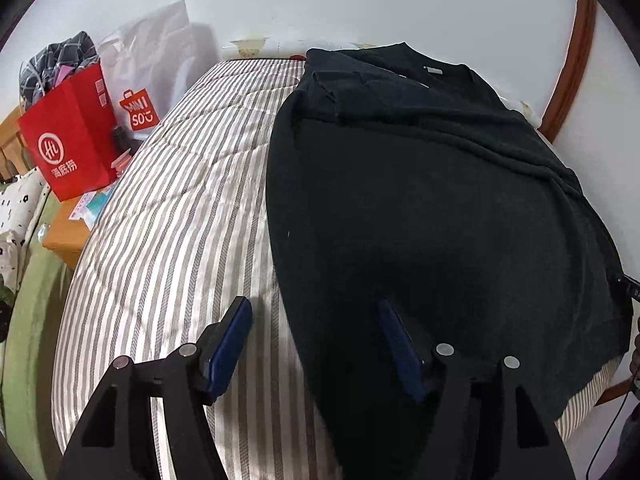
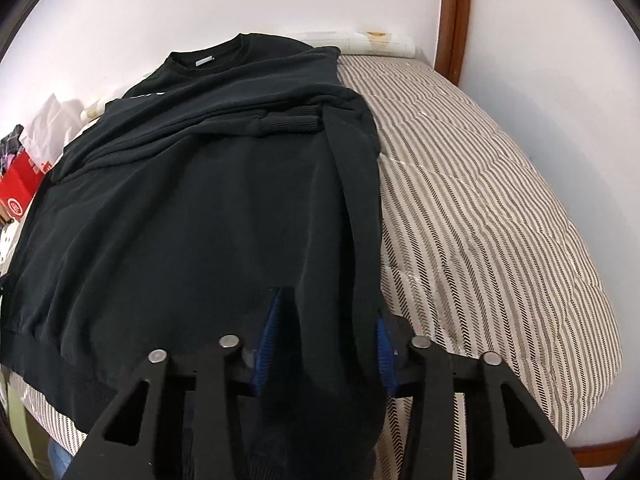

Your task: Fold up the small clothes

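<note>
Left wrist view: the black long-sleeved knit sweatshirt (image 1: 420,208) lies flat on the striped grey-and-white quilted mattress (image 1: 168,232), collar toward the far edge, hem at the near edge.
Left gripper (image 1: 316,344): jaws apart, straddling the sweatshirt's side edge near the hem, pressing nothing.
Writing: a red paper bag (image 1: 68,136) beyond the mattress's left edge carries a round white logo and Chinese characters; an orange tag (image 1: 138,110) reads "MINISO".
Right wrist view: sleeves are folded across the chest; the ribbed cuff (image 2: 288,122) shows.
Right gripper (image 2: 326,344): blue pads clamped on a bunched fold of the opposite side, near the hem.
Handling: soft, limp, moderately heavy, likely to sag; best pinched at the hem corners.
</note>
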The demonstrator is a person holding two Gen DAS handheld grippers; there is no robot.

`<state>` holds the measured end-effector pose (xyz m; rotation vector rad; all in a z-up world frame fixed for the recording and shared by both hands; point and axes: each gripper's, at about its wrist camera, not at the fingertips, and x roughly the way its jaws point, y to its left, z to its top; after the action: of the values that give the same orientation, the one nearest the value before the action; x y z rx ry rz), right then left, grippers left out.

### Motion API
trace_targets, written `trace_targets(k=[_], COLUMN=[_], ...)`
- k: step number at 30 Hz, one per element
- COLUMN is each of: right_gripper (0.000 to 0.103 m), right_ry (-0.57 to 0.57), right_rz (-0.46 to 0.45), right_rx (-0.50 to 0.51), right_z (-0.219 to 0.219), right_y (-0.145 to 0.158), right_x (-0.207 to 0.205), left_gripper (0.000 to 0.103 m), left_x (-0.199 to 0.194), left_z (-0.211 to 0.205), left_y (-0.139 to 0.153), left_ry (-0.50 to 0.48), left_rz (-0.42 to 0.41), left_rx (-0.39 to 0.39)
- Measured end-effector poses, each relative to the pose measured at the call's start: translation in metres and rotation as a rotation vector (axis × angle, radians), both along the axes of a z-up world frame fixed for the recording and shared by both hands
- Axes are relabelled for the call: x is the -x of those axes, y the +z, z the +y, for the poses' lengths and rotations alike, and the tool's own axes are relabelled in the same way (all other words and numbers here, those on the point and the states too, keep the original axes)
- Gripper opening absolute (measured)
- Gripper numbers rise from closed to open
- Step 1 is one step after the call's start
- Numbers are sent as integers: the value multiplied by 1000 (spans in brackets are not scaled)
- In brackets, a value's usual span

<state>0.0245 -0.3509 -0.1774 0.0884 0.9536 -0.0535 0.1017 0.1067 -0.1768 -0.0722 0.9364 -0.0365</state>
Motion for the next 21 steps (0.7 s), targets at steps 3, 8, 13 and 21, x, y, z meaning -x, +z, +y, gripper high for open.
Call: trace_targets(k=[3, 8, 13, 21], right_gripper=[33, 34, 35, 13], right_ry=[-2, -10, -28, -15], right_rz=[-5, -10, -36, -54], right_rx=[-19, -53, -54, -5], right_z=[-1, -2, 0, 13], right_y=[0, 0, -2, -1], right_x=[2, 8, 15, 20], left_gripper=[65, 67, 67, 41], left_x=[10, 27, 33, 34], left_z=[-1, 0, -2, -16], left_y=[-1, -2, -2, 0], left_ry=[-8, -23, -29, -52], left_rz=[4, 1, -1, -11], left_rx=[-33, -32, -36, -45])
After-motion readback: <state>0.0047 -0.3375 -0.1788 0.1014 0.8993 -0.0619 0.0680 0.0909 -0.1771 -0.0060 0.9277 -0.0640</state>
